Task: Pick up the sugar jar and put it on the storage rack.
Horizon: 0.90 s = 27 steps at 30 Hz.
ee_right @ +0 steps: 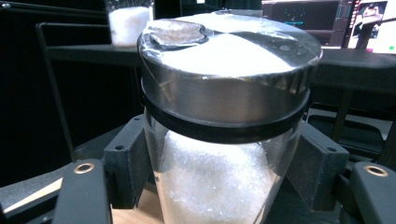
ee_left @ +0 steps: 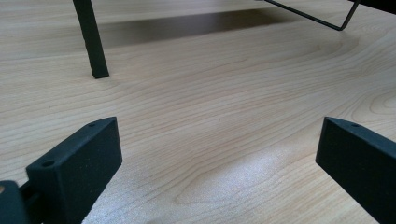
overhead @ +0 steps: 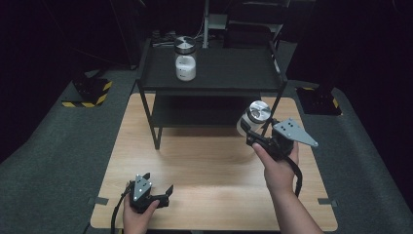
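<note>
A glass jar (overhead: 252, 118) with a steel lid and white crystals inside hangs above the wooden table (overhead: 209, 175), in front of the black shelf rack (overhead: 214, 73). My right gripper (overhead: 248, 130) is shut on the jar (ee_right: 224, 154), one black jaw on each side of the glass below the lid. A second jar (overhead: 185, 58) of the same kind stands on the rack's top shelf, seen far off as the second jar (ee_right: 128, 21) in the right gripper view. My left gripper (overhead: 157, 187) rests low near the table's front left, jaws wide apart over bare wood (ee_left: 219, 140).
The rack has a lower shelf (overhead: 204, 112) and thin black legs; one leg (ee_left: 93, 42) stands ahead of the left gripper. Grey carpet (overhead: 53, 146) surrounds the table. Black stands with yellow-striped bases (overhead: 90, 92) sit at the back left and right.
</note>
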Tool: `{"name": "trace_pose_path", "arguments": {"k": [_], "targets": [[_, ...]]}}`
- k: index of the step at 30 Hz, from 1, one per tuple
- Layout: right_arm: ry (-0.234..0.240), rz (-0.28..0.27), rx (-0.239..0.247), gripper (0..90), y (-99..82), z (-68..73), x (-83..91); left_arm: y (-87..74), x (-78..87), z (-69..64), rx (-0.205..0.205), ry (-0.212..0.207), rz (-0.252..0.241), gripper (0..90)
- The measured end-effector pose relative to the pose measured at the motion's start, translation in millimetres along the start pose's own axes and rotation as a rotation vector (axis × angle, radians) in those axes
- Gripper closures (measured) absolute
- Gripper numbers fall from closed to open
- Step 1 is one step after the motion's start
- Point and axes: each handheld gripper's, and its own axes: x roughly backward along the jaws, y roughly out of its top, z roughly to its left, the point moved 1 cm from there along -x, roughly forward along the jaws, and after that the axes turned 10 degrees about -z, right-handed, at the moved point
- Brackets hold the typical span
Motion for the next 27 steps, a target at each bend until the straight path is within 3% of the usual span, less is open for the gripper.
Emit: {"name": "trace_pose_path", "arguments": {"k": [16,27], "targets": [[-0.027,-0.055,0.019,30.7,43.2,-2.9,-17.2,-0.3,0.1,1.5,0.003,0.0,-0.002,0.7],[-0.044,-0.072,0.031,30.7,63.1,-3.7,-35.2,-0.4,0.7,2.1,0.001,0.0,-0.003,0.6]]}}
